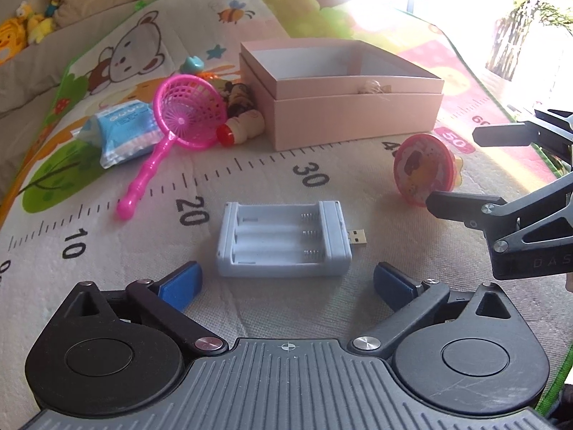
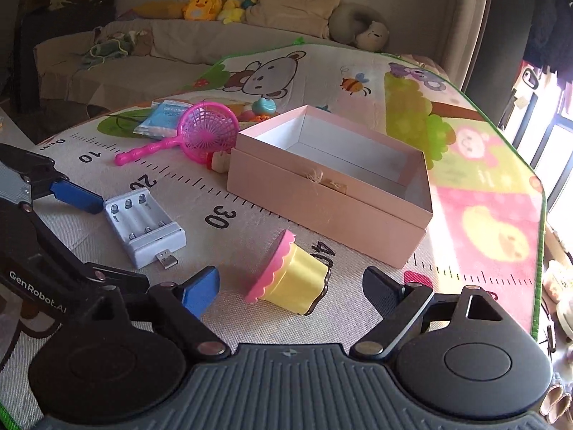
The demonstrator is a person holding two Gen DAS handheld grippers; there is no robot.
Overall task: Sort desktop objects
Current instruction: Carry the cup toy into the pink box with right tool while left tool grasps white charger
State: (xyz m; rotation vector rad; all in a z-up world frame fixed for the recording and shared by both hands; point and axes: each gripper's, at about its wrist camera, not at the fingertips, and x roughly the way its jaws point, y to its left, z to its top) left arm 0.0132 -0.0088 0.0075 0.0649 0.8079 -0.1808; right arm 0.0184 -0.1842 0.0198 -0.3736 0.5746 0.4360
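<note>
A white battery charger (image 1: pixel 284 238) with a USB plug lies on the play mat just in front of my open, empty left gripper (image 1: pixel 286 285); it also shows in the right wrist view (image 2: pixel 145 229). A yellow and pink toy cup (image 2: pixel 290 279) lies on its side between the fingers of my open right gripper (image 2: pixel 290 292), untouched; it also shows in the left wrist view (image 1: pixel 424 170). An open pink box (image 1: pixel 340 89) stands behind, also seen in the right wrist view (image 2: pixel 329 186). A pink toy net (image 1: pixel 179 122), a blue packet (image 1: pixel 123 132) and small toys (image 1: pixel 240 122) lie left of it.
The colourful play mat (image 2: pixel 483 186) has a printed ruler. A sofa with plush toys (image 2: pixel 211 3) stands beyond the mat. Bright window light falls at the right.
</note>
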